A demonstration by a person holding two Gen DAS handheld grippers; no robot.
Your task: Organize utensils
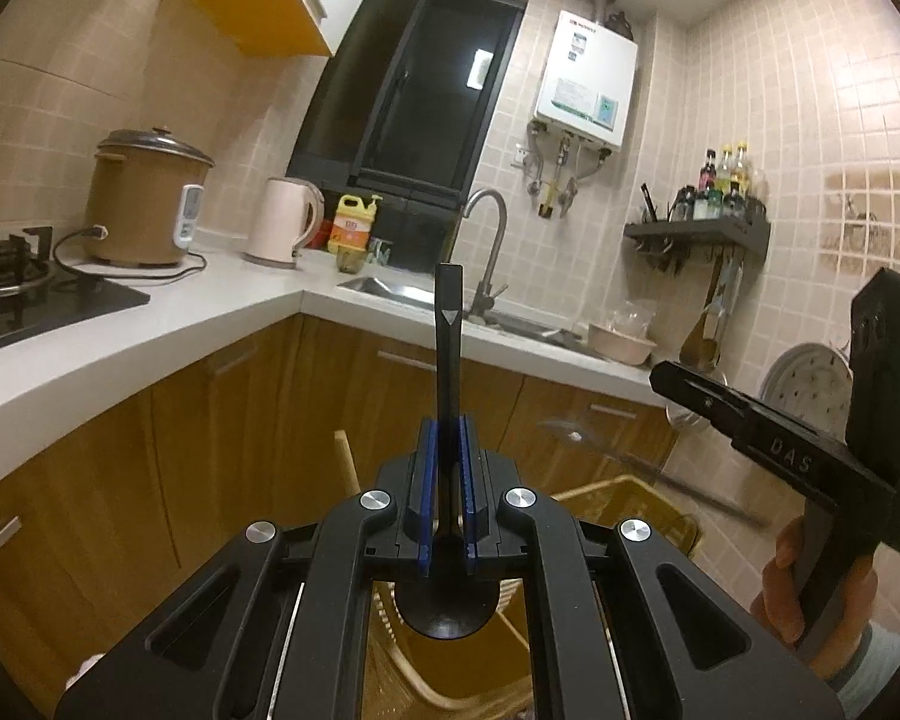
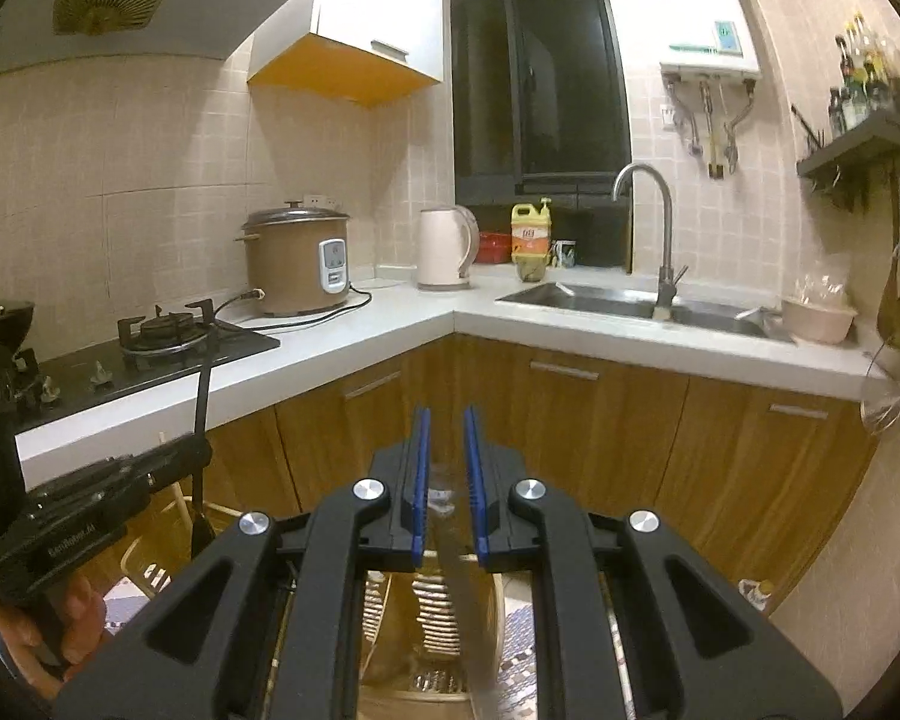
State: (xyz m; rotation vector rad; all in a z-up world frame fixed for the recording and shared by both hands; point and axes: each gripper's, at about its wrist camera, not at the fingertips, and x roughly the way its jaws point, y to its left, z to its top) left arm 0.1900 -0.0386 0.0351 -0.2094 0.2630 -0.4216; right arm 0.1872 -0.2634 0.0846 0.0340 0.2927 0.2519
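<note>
My left gripper [image 1: 449,432] is shut on a black ladle [image 1: 450,348], handle pointing up, bowl hanging below the jaws. It also shows at the left of the right wrist view [image 2: 201,420]. My right gripper [image 2: 447,420] has its blue pads a little apart around a blurred knife [image 2: 465,594] whose blade runs down between them; the knife also shows in the left wrist view [image 1: 648,468]. An amber plastic basket [image 1: 624,504] stands below both grippers, also in the right wrist view [image 2: 498,600]. A wooden stick [image 1: 347,462] rises from it.
An L-shaped white counter [image 2: 402,312] carries a gas hob [image 2: 162,330], a brown rice cooker [image 2: 297,264], a pale kettle [image 2: 444,246], a yellow bottle [image 2: 531,234] and a sink with tap [image 2: 594,297]. A wall rack with bottles and hanging utensils [image 1: 708,228] is on the right.
</note>
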